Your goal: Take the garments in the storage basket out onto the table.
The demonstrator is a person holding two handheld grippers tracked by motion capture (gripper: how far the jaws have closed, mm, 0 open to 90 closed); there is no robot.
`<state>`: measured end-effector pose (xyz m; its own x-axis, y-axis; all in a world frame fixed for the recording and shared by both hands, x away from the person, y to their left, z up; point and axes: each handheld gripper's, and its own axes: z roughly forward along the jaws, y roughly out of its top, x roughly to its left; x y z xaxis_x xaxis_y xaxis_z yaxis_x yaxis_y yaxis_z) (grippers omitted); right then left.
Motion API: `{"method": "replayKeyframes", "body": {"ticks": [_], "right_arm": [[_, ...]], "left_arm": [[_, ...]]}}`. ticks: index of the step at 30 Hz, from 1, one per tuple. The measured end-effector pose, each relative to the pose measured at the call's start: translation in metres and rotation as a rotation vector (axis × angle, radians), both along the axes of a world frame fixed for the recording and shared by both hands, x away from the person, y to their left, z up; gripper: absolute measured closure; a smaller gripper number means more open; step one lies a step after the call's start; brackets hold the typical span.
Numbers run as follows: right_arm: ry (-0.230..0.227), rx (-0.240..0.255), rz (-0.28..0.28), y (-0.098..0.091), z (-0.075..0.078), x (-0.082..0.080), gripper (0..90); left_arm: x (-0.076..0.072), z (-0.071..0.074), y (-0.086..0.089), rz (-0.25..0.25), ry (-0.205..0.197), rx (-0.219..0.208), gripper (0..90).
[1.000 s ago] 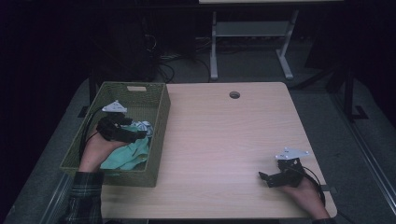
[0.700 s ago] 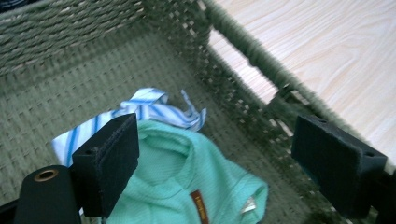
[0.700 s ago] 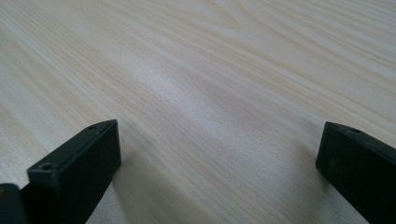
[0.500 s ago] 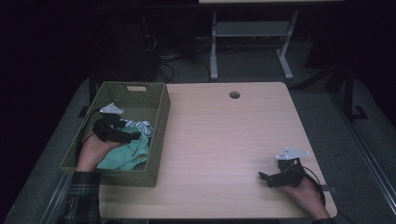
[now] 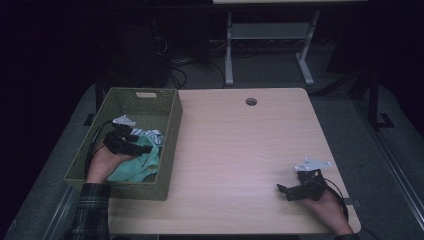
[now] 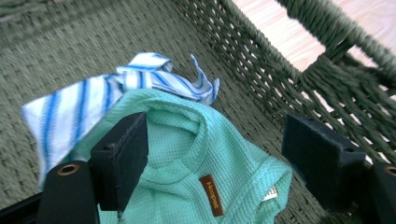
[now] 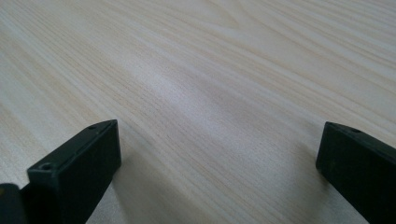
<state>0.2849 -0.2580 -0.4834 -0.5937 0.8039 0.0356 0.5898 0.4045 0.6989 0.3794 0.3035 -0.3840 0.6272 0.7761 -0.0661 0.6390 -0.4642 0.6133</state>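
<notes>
The green shirt (image 6: 187, 182) lies in the basket (image 5: 172, 130) between the left gripper's (image 6: 219, 158) spread jaws, which have just been closing a little; a striped cloth (image 6: 84, 100) lies beside it. The left hand (image 5: 102, 165) reaches into the basket. The right gripper (image 5: 290, 191) rests on the counter (image 5: 240, 150), jaws spread.

Basket (image 5: 170, 125): rough woven fibre, olive. Shirt (image 6: 196, 172): mint waffle-knit cloth. Striped cloth (image 6: 84, 105): smooth woven fabric. Table (image 5: 240, 150): matt pale wood-grain.

Left claw (image 5: 131, 145), closing slightly, gapes wide; right claw (image 5: 287, 192) rests open.
</notes>
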Motion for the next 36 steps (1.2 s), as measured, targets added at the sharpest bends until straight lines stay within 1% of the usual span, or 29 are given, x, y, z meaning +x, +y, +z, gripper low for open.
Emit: {"method": "replayKeyframes", "body": {"ticks": [4, 5, 7, 8, 9, 10, 11, 12, 13, 14, 15, 16, 17, 19, 22, 23, 24, 25, 26, 27, 28, 29, 30, 32, 33, 34, 35, 36], "right_arm": [[0.000, 0.000, 0.000, 0.000, 0.000, 0.000, 0.0], [0.000, 0.000, 0.000, 0.000, 0.000, 0.000, 0.0], [0.000, 0.000, 0.000, 0.000, 0.000, 0.000, 0.0], [0.000, 0.000, 0.000, 0.000, 0.000, 0.000, 0.0], [0.000, 0.000, 0.000, 0.000, 0.000, 0.000, 0.0], [0.000, 0.000, 0.000, 0.000, 0.000, 0.000, 0.0], [0.000, 0.000, 0.000, 0.000, 0.000, 0.000, 0.0], [0.000, 0.000, 0.000, 0.000, 0.000, 0.000, 0.0], [0.000, 0.000, 0.000, 0.000, 0.000, 0.000, 0.0], [0.000, 0.000, 0.000, 0.000, 0.000, 0.000, 0.0], [0.000, 0.000, 0.000, 0.000, 0.000, 0.000, 0.0], [0.000, 0.000, 0.000, 0.000, 0.000, 0.000, 0.0], [0.000, 0.000, 0.000, 0.000, 0.000, 0.000, 0.0], [0.000, 0.000, 0.000, 0.000, 0.000, 0.000, 0.0], [0.000, 0.000, 0.000, 0.000, 0.000, 0.000, 0.0], [0.000, 0.000, 0.000, 0.000, 0.000, 0.000, 0.0], [0.000, 0.000, 0.000, 0.000, 0.000, 0.000, 0.0], [0.000, 0.000, 0.000, 0.000, 0.000, 0.000, 0.0], [0.000, 0.000, 0.000, 0.000, 0.000, 0.000, 0.0], [0.000, 0.000, 0.000, 0.000, 0.000, 0.000, 0.0], [0.000, 0.000, 0.000, 0.000, 0.000, 0.000, 0.0], [-0.001, 0.000, 0.000, 0.000, 0.000, 0.000, 0.0], [-0.001, 0.000, 0.000, 0.000, 0.000, 0.000, 0.0], [-0.001, 0.000, 0.001, 0.000, 0.000, 0.000, 0.0], [-0.001, -0.001, 0.000, 0.000, 0.000, 0.000, 0.0], [-0.001, -0.001, 0.000, 0.000, 0.000, 0.000, 0.0], [-0.001, 0.000, 0.000, 0.000, 0.000, 0.000, 0.0], [0.000, 0.000, 0.000, 0.000, 0.000, 0.000, 0.0]], "left_arm": [[0.002, -0.005, -0.005, -0.012, 0.025, 0.020, 22.8], [0.002, -0.007, -0.006, -0.008, 0.025, 0.015, 22.9], [0.003, -0.011, -0.010, -0.021, 0.043, 0.027, 23.1], [0.003, -0.011, -0.010, -0.021, 0.043, 0.027, 23.1], [0.004, -0.012, -0.012, -0.025, 0.051, 0.035, 23.1], [0.004, -0.014, -0.014, -0.022, 0.058, 0.033, 23.1], [0.004, -0.016, -0.016, -0.031, 0.066, 0.046, 23.2], [0.004, -0.016, -0.016, -0.031, 0.066, 0.046, 23.4], [0.005, -0.020, -0.017, -0.035, 0.076, 0.052, 24.0], [0.005, -0.020, -0.017, -0.035, 0.076, 0.052, 24.0], [0.005, -0.023, -0.019, -0.034, 0.089, 0.058, 24.0], [0.005, -0.023, -0.019, -0.034, 0.089, 0.058, 24.0], [0.006, -0.026, -0.020, -0.030, 0.103, 0.074, 24.0], [0.006, -0.027, -0.021, -0.029, 0.111, 0.081, 24.1], [0.007, -0.031, -0.022, -0.032, 0.138, 0.105, 24.1], [0.008, -0.033, -0.022, -0.034, 0.156, 0.112, 24.9], [0.008, -0.033, -0.022, -0.034, 0.156, 0.112, 25.3], [0.008, -0.035, -0.023, -0.037, 0.168, 0.117, 25.4], [0.008, -0.035, -0.023, -0.037, 0.168, 0.117, 26.1], [0.008, -0.036, -0.023, -0.039, 0.178, 0.120, 26.1], [0.009, -0.036, -0.023, -0.039, 0.189, 0.124, 27.2], [0.009, -0.039, -0.023, -0.035, 0.204, 0.139, 28.7], [0.009, -0.039, -0.023, -0.035, 0.204, 0.139, 30.3], [0.009, -0.041, -0.023, -0.035, 0.221, 0.149, 31.4], [0.010, -0.041, -0.023, -0.037, 0.231, 0.151, 34.4], [0.010, -0.042, -0.023, -0.039, 0.236, 0.153, 34.4], [0.010, -0.043, -0.023, -0.042, 0.243, 0.157, 37.3], [0.010, -0.043, -0.023, -0.042, 0.243, 0.157, 39.1]]}}
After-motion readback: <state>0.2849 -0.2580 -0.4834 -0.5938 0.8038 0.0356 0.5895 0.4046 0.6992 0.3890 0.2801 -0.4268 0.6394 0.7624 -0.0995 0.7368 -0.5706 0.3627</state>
